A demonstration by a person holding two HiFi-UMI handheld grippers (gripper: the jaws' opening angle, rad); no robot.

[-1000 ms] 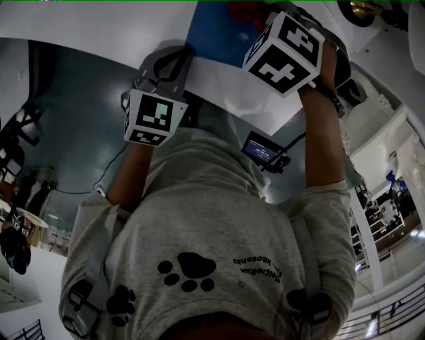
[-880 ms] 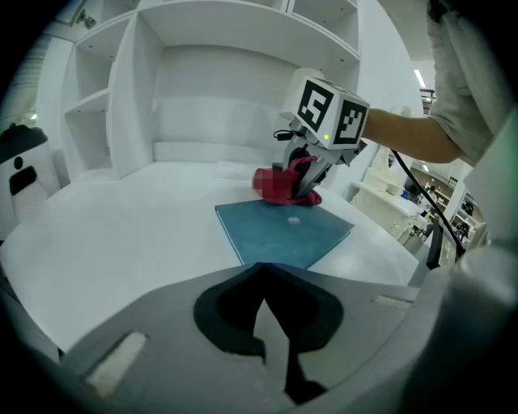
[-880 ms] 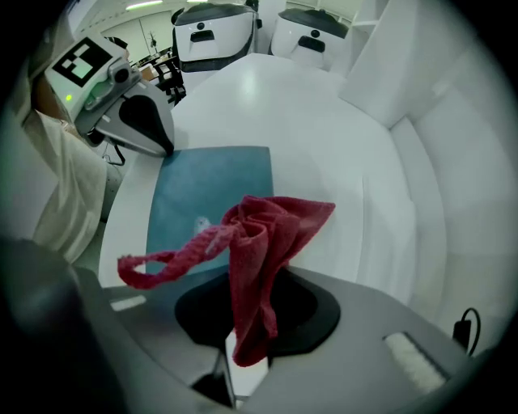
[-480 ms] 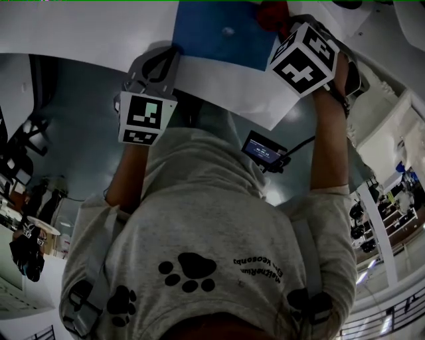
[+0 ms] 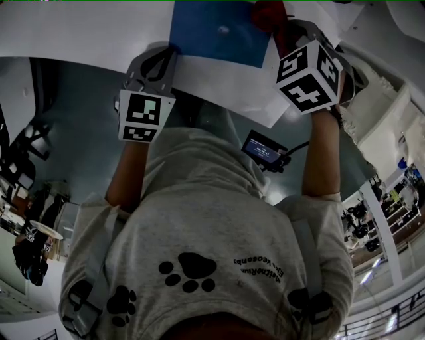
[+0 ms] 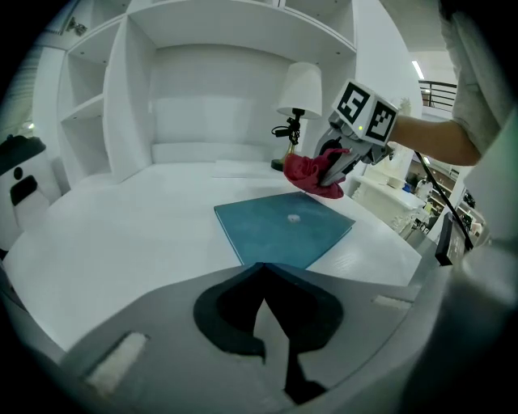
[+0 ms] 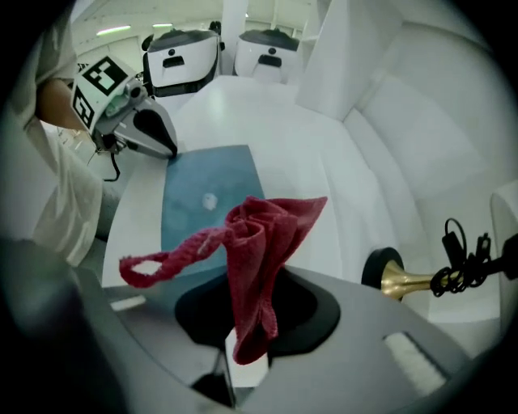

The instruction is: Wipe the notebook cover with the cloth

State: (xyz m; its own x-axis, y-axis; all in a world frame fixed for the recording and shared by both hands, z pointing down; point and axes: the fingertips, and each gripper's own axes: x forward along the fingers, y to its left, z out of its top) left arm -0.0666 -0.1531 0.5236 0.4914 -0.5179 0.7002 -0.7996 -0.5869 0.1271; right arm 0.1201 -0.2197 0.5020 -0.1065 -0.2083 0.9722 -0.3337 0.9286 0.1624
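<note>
A blue notebook (image 6: 283,230) lies flat on the white table (image 6: 121,234), with a small pale spot (image 6: 293,217) on its cover. My left gripper (image 6: 261,271) is shut, and its tips rest over the notebook's near corner, hiding it. The right gripper view shows this gripper (image 7: 166,149) at that same corner. My right gripper (image 7: 243,356) is shut on a red cloth (image 7: 255,259). The cloth hangs bunched above the notebook's far side (image 7: 202,202), not touching it. The head view shows the notebook (image 5: 219,30) at the top, with the cloth (image 5: 269,13) beside its right edge.
White shelving (image 6: 202,81) lines the back of the table. A lamp with a white shade (image 6: 299,89) and brass base (image 7: 396,279) stands behind the notebook. Two white machines (image 7: 182,52) sit at the far end. A small screen device (image 5: 263,149) hangs at the person's chest.
My right gripper has shifted right and a little back toward the person with the cloth. The left gripper has stayed at the notebook's corner.
</note>
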